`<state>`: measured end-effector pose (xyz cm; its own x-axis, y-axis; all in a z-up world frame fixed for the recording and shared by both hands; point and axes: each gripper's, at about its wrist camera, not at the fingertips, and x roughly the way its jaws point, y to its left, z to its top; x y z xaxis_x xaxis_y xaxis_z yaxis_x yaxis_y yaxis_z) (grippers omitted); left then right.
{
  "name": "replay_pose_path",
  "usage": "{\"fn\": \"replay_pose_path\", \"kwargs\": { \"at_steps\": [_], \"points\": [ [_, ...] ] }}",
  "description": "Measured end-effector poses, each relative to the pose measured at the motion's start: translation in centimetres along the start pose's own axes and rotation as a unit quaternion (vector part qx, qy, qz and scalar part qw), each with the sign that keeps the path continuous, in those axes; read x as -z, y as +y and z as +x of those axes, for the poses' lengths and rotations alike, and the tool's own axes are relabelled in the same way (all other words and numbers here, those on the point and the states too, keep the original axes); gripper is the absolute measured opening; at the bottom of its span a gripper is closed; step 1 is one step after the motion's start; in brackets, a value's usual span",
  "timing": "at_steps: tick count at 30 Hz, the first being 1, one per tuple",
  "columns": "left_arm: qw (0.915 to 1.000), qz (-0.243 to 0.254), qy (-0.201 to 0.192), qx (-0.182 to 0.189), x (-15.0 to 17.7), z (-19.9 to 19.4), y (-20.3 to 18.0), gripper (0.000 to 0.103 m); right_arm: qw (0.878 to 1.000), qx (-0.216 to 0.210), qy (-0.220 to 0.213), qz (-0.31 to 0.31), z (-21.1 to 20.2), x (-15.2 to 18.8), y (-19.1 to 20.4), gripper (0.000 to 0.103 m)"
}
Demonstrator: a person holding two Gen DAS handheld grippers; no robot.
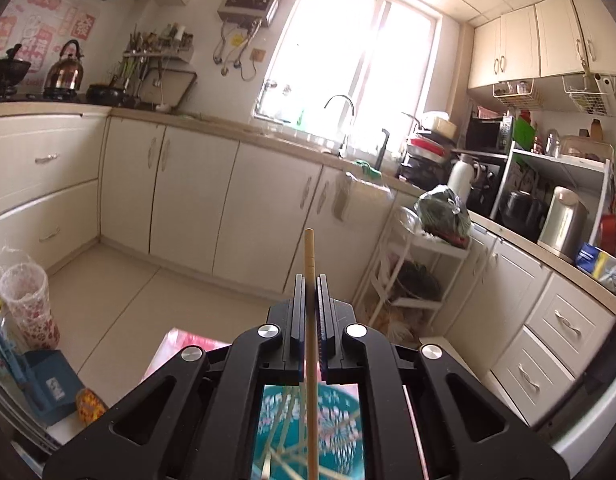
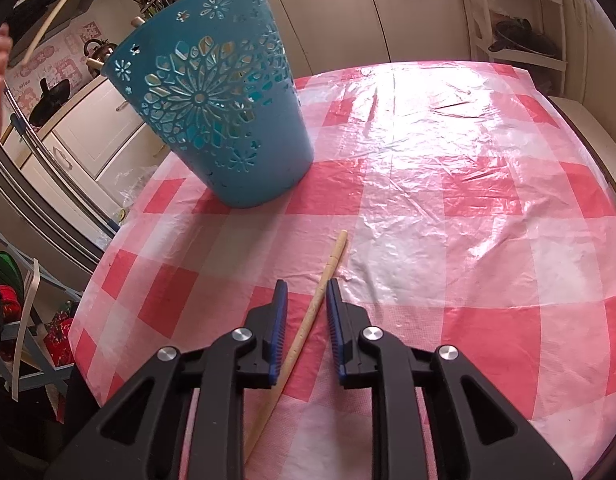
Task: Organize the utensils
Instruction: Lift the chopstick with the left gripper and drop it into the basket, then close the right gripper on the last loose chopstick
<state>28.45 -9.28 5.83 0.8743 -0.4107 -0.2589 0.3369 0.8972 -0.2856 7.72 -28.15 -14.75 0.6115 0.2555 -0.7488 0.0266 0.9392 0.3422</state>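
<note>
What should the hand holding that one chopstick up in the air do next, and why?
Probably lower it, tip first, into the blue basket. The left gripper is shut on a chopstick above the basket, where other sticks already stand. The second chopstick lies unheld between the right gripper's fingers.

Blurred teal basket [image 1: 312, 428] behind the frame, held chopstick's [image 1: 310, 344] lower end cut off (bottom edge)

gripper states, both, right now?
Left gripper: shut on a chopstick, raised above the blue basket.
Right gripper: open, a chopstick on the table between its jaws, not gripped.
</note>
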Motion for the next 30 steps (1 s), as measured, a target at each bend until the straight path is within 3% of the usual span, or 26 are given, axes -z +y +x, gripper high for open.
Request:
{"fn": "replay_pose_path", "kwargs": {
  "at_steps": [9, 16, 21, 23, 25, 26, 30],
  "points": [
    [0.9994, -0.008, -0.005, -0.032, 2.9, 4.7, -0.1, 0.005, 1.0, -0.017, 0.001, 0.006, 0.0, -0.2, -0.2, 0.026],
    [0.9977, 0.042, 0.037, -0.038, 6.4, 5.2, -1.2, 0.005, 1.0, -0.024, 0.002, 0.01, 0.1, -0.3, -0.4, 0.026],
    [0.9936, 0.072, 0.057, -0.065, 8.4, 4.4, -0.9, 0.007, 1.0, -0.026, 0.002, 0.011, 0.0, -0.3, -0.5, 0.026],
    [0.993, 0.073, 0.064, -0.067, 8.8, 3.4, -0.3, 0.014, 1.0, -0.026, 0.002, 0.011, 0.0, -0.4, -0.6, 0.026],
    [0.9929, 0.073, 0.061, -0.073, 8.8, 1.8, 0.3, 0.036, 1.0, -0.026, 0.001, 0.011, -0.1, -0.4, -0.6, 0.026],
    [0.9927, 0.073, 0.055, -0.079, 8.7, 0.8, 0.7, 0.042, 1.0, -0.026, 0.001, 0.011, -0.1, -0.4, -0.7, 0.026],
    [0.9893, 0.053, 0.023, -0.134, 9.1, -4.7, 3.8, 0.079, 1.0, -0.021, 0.002, 0.007, -0.3, -0.2, -0.7, 0.026]
  ]
}}
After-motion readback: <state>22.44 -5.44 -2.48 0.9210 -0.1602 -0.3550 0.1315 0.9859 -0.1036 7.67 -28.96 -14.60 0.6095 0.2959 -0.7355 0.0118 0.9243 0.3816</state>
